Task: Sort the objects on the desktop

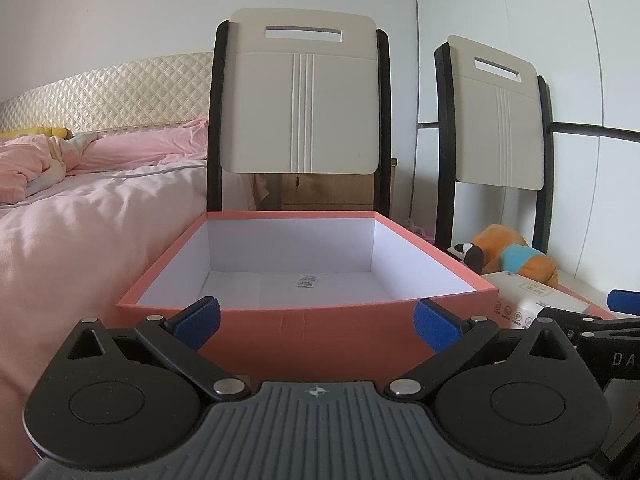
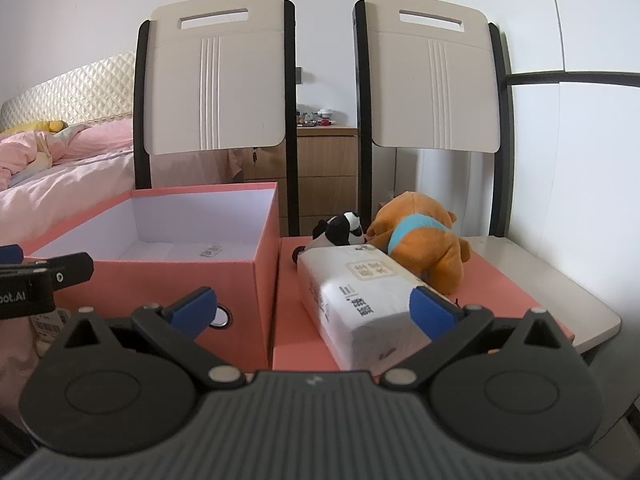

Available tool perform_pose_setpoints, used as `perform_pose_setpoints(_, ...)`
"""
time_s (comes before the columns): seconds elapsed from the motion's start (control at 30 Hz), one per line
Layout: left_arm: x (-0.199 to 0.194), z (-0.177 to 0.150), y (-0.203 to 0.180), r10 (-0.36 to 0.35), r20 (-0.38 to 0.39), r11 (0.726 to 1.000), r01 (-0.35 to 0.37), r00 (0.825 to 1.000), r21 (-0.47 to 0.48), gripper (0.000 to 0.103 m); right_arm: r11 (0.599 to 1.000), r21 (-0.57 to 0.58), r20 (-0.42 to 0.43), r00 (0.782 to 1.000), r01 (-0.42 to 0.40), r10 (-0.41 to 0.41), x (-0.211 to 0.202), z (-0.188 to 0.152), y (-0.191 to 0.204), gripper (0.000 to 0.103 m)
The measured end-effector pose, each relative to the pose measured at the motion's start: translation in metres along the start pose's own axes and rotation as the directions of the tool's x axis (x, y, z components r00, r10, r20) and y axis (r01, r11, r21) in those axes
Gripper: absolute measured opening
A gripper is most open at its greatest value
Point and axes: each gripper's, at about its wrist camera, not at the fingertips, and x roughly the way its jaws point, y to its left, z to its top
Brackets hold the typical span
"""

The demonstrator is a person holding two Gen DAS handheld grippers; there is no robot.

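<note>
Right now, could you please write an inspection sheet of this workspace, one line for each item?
Surface: two chair seats; pink box lid lies on the right one.
Job's things: open pink box, only a small paper slip inside; tissue pack, panda plush and orange bear plush on the lid.
Clutter: nothing seen.
Grippers: left gripper open before the box; right gripper open, holding nothing.
Cables: nothing seen.
Surroundings: bed with pink bedding, wooden drawers, white wall.

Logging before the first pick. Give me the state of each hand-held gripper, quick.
Left hand-held gripper: open, holding nothing, in front of the pink box.
Right hand-held gripper: open, holding nothing, facing the tissue pack.
</note>
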Motion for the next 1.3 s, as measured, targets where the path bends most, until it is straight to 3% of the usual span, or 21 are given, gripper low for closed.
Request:
perform_pose_setpoints(0.97, -0.006, 0.0, -0.004, 0.038, 0.041, 0.999, -0.038, 0.998, -0.002, 0.103, 1.0, 0.02, 0.025, 1.0, -0.015, 0.015, -0.009, 0.002, -0.011, 0.103)
perform_pose_setpoints(1.3, -0.007, -0.007, -0.043, 0.008, 0.039, 0.998, -0.011, 0.999, 0.055, 0.103, 0.999, 0.043, 0.042, 0.999, 0.004, -0.005, -0.028, 0.002, -0.04, 0.103)
